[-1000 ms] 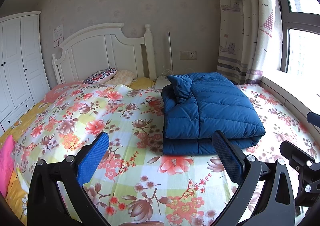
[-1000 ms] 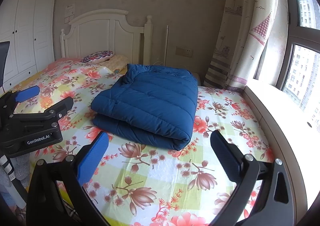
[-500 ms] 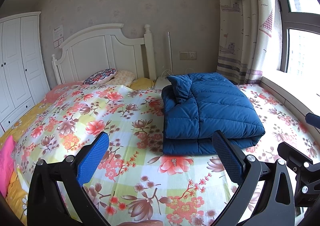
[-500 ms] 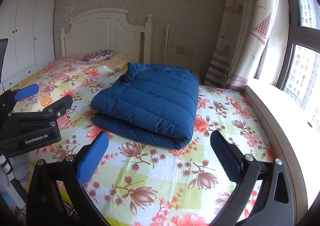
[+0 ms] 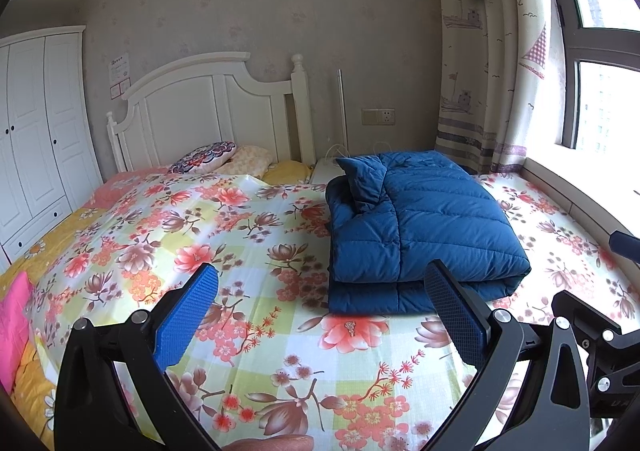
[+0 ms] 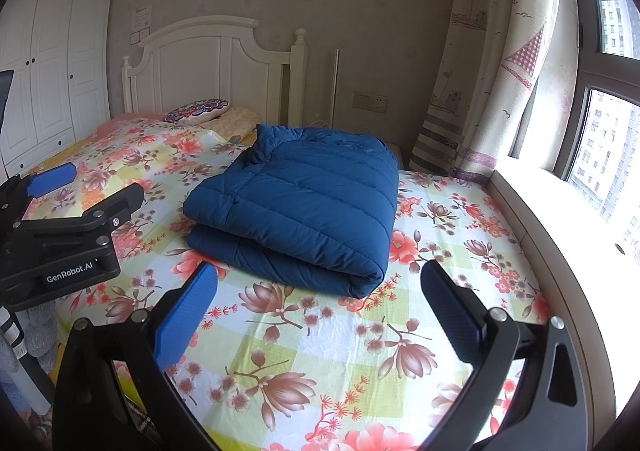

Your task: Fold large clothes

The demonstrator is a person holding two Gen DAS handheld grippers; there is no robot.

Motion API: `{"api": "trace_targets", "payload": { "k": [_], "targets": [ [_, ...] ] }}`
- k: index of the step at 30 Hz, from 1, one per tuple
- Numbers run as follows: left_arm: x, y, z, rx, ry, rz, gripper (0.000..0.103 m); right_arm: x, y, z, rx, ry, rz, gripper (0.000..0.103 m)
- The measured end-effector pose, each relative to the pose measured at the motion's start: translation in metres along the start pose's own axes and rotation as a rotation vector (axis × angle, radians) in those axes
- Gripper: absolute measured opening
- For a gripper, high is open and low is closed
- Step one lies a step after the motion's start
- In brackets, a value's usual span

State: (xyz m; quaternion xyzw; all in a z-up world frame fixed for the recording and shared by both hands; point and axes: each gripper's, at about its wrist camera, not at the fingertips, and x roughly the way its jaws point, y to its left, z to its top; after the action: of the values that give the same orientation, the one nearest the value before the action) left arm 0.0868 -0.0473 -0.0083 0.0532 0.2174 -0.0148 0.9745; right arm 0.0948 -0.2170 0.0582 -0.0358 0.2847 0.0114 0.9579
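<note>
A dark blue quilted down jacket (image 5: 420,227) lies folded in a thick rectangular stack on the floral bed sheet (image 5: 224,235); it also shows in the right wrist view (image 6: 304,211). My left gripper (image 5: 320,311) is open and empty, held back from the jacket's near edge. My right gripper (image 6: 320,307) is open and empty, just short of the jacket's folded front edge. The left gripper's body (image 6: 60,235) shows at the left of the right wrist view. The right gripper's body (image 5: 592,339) shows at the right of the left wrist view.
A white headboard (image 5: 208,111) and pillows (image 5: 204,163) stand at the far end of the bed. A white wardrobe (image 5: 36,139) is at left. A curtain (image 6: 492,63) and window sill (image 6: 560,219) run along the right side.
Both grippers have drifted back very slightly from the jacket. The jacket has not moved.
</note>
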Motion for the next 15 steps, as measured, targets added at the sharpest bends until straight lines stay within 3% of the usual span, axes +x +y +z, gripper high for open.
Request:
{"api": "trace_targets", "payload": {
  "k": [10, 13, 15],
  "targets": [
    [0.02, -0.008, -0.006, 0.022, -0.009, -0.075, 0.099, 0.02, -0.004, -0.008, 0.004, 0.042, 0.006, 0.101],
    [0.044, -0.007, -0.01, 0.021, 0.051, -0.105, 0.099, 0.04, -0.006, -0.012, 0.014, 0.085, 0.006, 0.101],
    [0.072, 0.003, -0.01, 0.032, 0.149, -0.109, 0.099, 0.054, -0.013, -0.015, 0.027, 0.112, 0.006, 0.101]
  ]
}}
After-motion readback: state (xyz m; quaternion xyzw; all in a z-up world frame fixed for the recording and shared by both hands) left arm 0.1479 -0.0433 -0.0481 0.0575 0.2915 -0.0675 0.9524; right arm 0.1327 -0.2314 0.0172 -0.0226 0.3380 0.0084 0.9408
